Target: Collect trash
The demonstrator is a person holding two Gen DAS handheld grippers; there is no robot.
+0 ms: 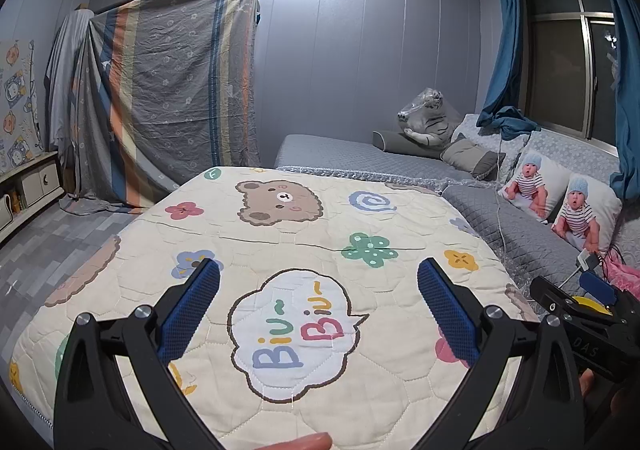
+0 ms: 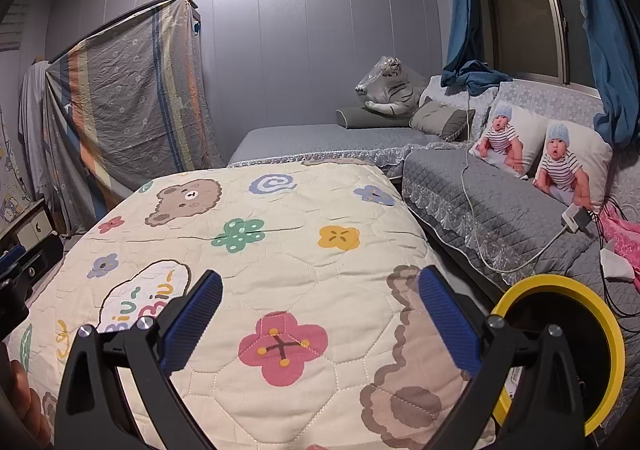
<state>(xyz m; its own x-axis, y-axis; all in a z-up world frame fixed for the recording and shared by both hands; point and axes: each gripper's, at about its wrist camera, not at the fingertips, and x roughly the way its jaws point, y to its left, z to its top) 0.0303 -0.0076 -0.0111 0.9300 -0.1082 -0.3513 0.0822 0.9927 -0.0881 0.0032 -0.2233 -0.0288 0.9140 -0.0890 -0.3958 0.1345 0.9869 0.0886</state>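
Your left gripper and right gripper both hold blue-padded fingers wide apart, gripping nothing, over the cream cartoon-print quilt, with the yellow-rimmed black bin at lower right.

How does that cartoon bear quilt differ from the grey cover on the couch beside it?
The cartoon bear quilt is cream with colourful flowers, bears and "Biu Biu" lettering; the grey couch cover is one plain colour. The quilt's edge looks plain, while the couch cover ends in a lacy trim. The quilt lies bare; the cover carries two baby-print pillows and a white cable. Both are stitched quilting.
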